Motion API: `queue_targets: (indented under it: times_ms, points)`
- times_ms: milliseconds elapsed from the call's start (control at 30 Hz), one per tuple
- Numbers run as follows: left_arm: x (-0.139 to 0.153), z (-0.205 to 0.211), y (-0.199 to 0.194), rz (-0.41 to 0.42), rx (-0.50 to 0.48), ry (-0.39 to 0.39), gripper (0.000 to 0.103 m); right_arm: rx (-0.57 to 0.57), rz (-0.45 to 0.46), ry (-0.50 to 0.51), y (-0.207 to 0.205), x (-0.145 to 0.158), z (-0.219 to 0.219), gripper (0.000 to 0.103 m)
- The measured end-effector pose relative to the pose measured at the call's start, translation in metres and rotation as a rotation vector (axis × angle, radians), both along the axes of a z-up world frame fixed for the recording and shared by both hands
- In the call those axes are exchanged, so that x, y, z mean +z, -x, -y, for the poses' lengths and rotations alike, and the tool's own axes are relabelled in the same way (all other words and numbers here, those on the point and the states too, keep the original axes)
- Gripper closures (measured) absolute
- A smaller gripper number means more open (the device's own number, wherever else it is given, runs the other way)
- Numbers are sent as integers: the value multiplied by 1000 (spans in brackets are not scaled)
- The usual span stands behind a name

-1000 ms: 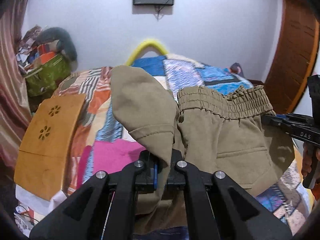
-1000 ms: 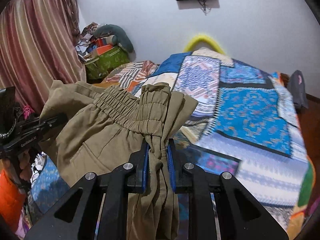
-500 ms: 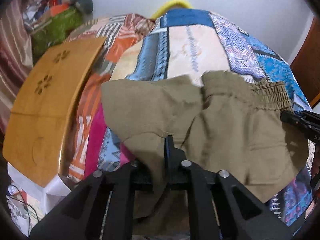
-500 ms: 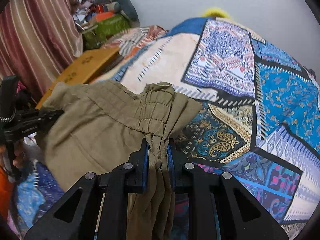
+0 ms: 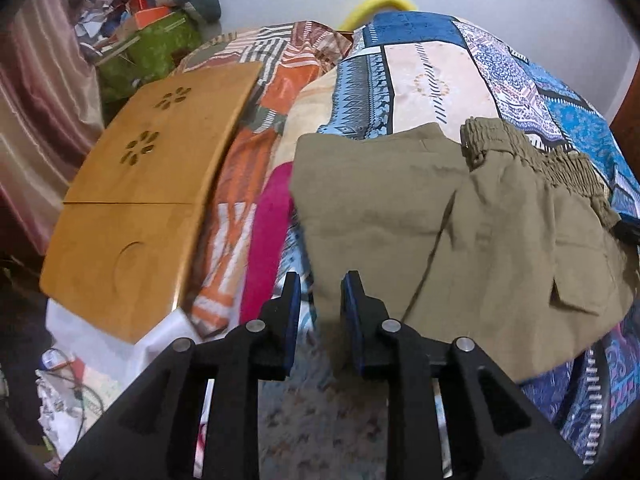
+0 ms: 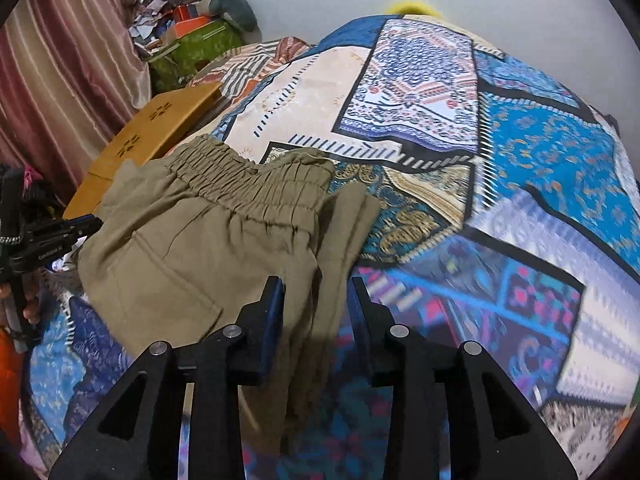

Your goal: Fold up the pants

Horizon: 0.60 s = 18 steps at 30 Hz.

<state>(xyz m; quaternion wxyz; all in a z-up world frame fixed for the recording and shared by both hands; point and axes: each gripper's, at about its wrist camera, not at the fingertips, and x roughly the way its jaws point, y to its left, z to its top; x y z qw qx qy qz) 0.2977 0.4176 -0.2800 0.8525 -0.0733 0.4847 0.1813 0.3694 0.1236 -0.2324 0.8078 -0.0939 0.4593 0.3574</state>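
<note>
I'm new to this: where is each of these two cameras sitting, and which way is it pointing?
Left wrist: rides on the left gripper, looking forward over the khaki pants and wooden board; its open fingers show.
Right wrist: rides on the right gripper, facing the waistband and patchwork bedspread; its open fingers and the other gripper at left show.
Shared: pants, bedspread, wooden board.

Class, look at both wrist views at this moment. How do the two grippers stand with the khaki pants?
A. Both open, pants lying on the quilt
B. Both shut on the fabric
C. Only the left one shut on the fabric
A: the left gripper and right gripper both show a clear gap between their fingers, and the pants lie on the quilt.
</note>
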Motion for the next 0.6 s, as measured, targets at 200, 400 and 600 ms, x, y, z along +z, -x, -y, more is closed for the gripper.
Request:
queue_targets:
  times_ms: [200, 400, 600]
  points:
    - [52, 31, 30, 80, -22, -21, 80, -11, 95, -45, 30, 54, 27, 73]
    - [134, 86, 75, 224, -85, -81, 80, -5, 222, -152, 81, 130, 55, 73]
    - [215, 141, 135, 401, -119, -117, 80, 31, 357, -256, 148, 191, 76, 73]
